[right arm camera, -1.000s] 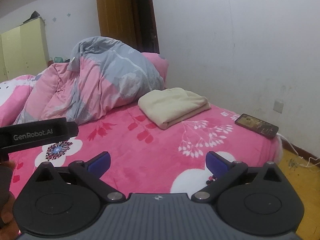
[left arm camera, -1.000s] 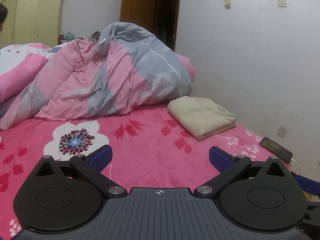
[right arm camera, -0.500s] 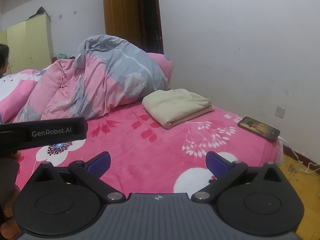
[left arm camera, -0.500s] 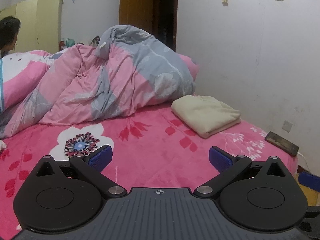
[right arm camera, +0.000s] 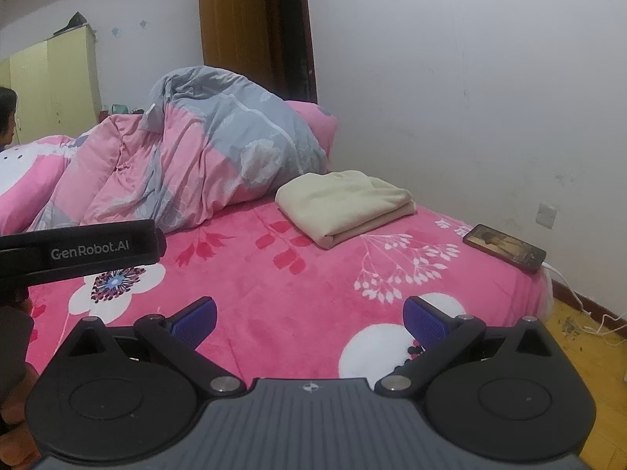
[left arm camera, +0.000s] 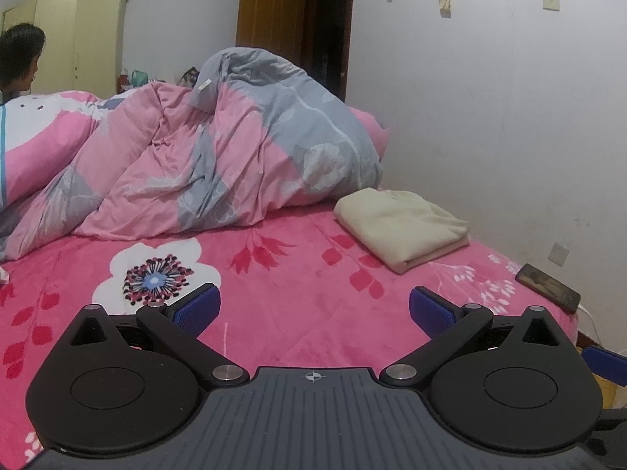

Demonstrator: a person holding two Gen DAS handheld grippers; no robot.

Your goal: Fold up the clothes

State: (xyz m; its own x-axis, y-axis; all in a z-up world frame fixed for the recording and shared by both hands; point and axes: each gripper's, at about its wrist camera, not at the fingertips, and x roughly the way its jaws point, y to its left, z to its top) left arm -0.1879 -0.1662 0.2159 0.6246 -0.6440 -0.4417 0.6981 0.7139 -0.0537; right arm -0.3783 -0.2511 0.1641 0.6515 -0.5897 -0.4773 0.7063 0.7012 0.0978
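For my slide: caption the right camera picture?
Open right gripper faces a folded cream garment on a pink bed.

Cream garment [left arm camera: 401, 225] [right arm camera: 345, 203], folded flat, lying beside heaped quilt [left arm camera: 219, 160]

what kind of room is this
Most likely a bedroom in a home: a bed with a pink floral cover, a heaped pink and grey quilt at its far end, and a pale yellow wardrobe against the back wall.

The bedspread [left arm camera: 298, 313] looks like plush, matt fleece; the folded cream garment [left arm camera: 399, 227] is soft knit cloth (slightly fuzzy). The quilt [left arm camera: 219, 164] is smooth crumpled cotton, the phone [right arm camera: 503, 248] glossy, the door [right arm camera: 231, 31] varnished wood.
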